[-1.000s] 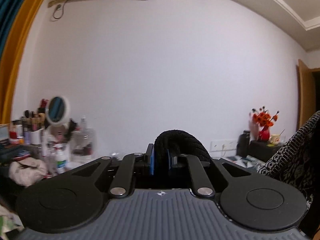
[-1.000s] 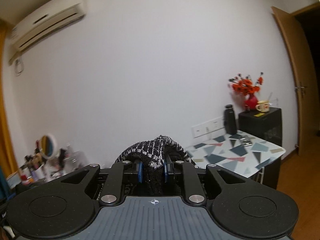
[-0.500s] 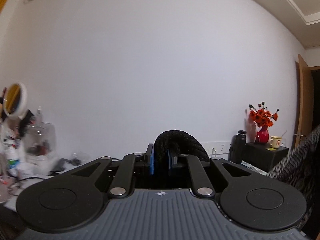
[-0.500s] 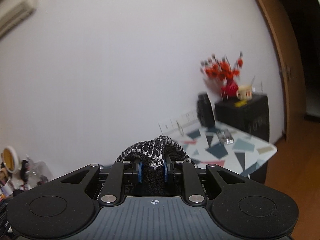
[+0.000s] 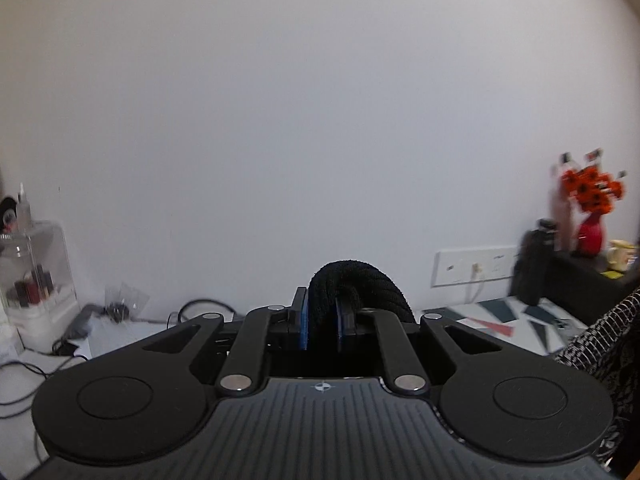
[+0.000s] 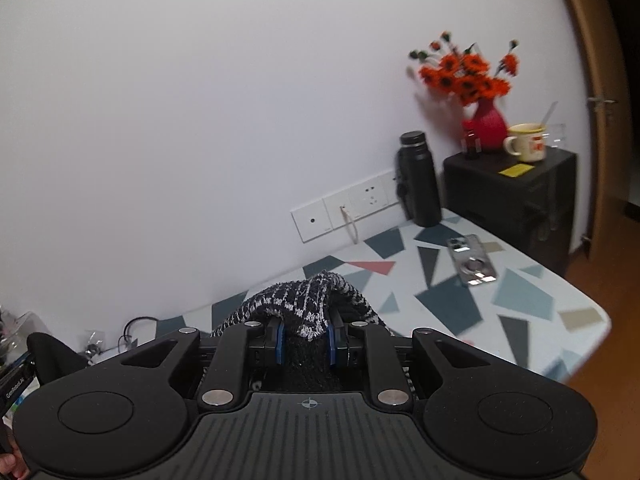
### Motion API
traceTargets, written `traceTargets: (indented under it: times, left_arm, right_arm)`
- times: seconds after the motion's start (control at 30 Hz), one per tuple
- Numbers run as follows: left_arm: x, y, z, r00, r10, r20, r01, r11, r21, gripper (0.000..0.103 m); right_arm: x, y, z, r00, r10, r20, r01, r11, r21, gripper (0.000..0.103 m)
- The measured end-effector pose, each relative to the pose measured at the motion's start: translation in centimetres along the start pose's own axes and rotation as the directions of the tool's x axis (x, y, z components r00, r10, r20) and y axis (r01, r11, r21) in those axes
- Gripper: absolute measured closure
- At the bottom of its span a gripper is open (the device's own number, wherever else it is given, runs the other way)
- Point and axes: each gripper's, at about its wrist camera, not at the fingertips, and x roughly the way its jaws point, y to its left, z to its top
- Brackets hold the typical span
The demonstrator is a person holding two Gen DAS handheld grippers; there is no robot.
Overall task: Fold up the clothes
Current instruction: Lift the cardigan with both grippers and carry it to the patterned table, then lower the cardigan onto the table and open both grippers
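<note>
My left gripper (image 5: 321,322) is shut on a thick black ribbed fold of a knit garment (image 5: 358,284), which bulges up between the blue pads. My right gripper (image 6: 305,340) is shut on a black-and-white patterned part of the same garment (image 6: 310,304). Both are held up in the air, facing the white wall. More patterned cloth (image 5: 600,344) hangs at the right edge of the left wrist view. The rest of the garment hangs below, hidden by the grippers.
A table with a geometric-pattern top (image 6: 516,300) stands ahead right, with a phone (image 6: 472,258) and a black bottle (image 6: 418,184) on it. A black cabinet (image 6: 512,196) carries a red vase of orange flowers (image 6: 486,120) and a mug (image 6: 528,142). Cables and a clear organiser (image 5: 34,268) are at left.
Both grippers have swung to the right and tipped down: the air conditioner and mirror left the views, and the table, sockets and flowers came closer. The grip on the garment is unchanged.
</note>
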Motion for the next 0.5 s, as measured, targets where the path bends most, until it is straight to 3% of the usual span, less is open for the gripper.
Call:
traceTargets:
  times: [0.1, 0.23, 0.37, 0.5]
  left_arm:
    - [5.0, -2.1, -0.4, 0.996, 0.065, -0.056, -0.066, 0.998, -0.020, 0.090]
    - [12.1, -5.3, -1.3, 0.978, 0.158, -0.134, -0.161, 0.987, -0.012, 0.090]
    - [18.3, -7.8, -3.2, 0.945, 0.243, -0.218, -0.240, 0.970, 0.039, 0.090]
    - [24.1, -10.0, -5.2, 0.898, 0.320, -0.301, -0.305, 0.947, 0.097, 0.085]
  right_arm:
    - [6.8, -1.4, 1.6, 0.999, 0.019, -0.047, -0.020, 1.000, -0.014, 0.086]
    - [16.6, -4.4, 3.1, 0.989, 0.031, -0.142, -0.034, 0.999, -0.021, 0.086]
    - [26.1, -7.7, 3.3, 0.973, 0.015, -0.231, -0.026, 0.999, -0.043, 0.086]
    - [33.8, -9.6, 2.4, 0.967, -0.025, -0.255, -0.001, 0.995, -0.104, 0.085]
